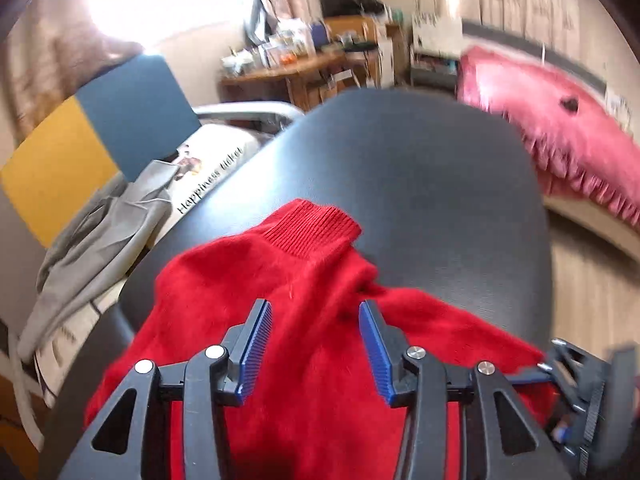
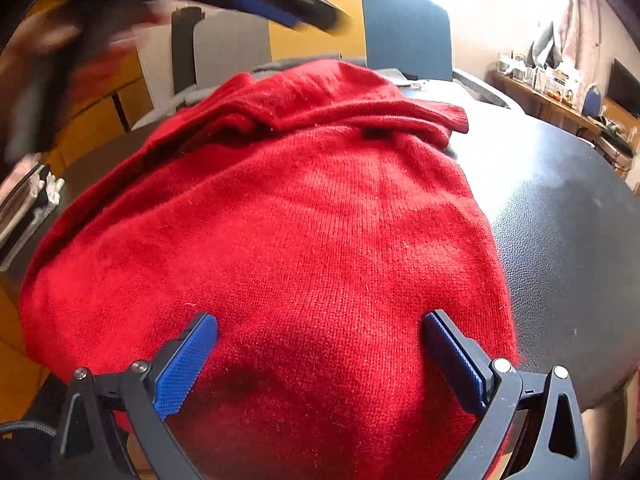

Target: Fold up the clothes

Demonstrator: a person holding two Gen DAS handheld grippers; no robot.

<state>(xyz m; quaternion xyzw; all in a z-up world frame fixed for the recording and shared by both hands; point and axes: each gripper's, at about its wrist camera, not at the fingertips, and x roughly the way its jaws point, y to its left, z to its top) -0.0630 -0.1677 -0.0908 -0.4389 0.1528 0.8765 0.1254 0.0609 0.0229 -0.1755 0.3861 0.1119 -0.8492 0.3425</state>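
Left wrist view, left to right. Upper left: a yellow-and-blue chair back [image 1: 92,136], glare from a window above it. Below it, a grey garment [image 1: 100,232] crumpled beside a white printed cloth [image 1: 216,168]. Centre: black round table [image 1: 420,184], with the red sweater [image 1: 304,280] lying on its near part, ribbed cuff toward frame centre. Left gripper [image 1: 316,328] low centre, jaws apart, nothing between the pads, red knit beneath them. Right gripper's body [image 1: 580,392] at lower right edge, touching the sweater's edge. Upper right: pink fringed fabric [image 1: 560,128], blurred. Cluttered wooden desk [image 1: 304,68] in the background.

Right wrist view: red sweater [image 2: 288,216] fills the centre, a sleeve folded across its upper part. Right gripper [image 2: 320,344] spread wide over the knit, gripping nothing. Left gripper [image 2: 280,4] blurred at the top.
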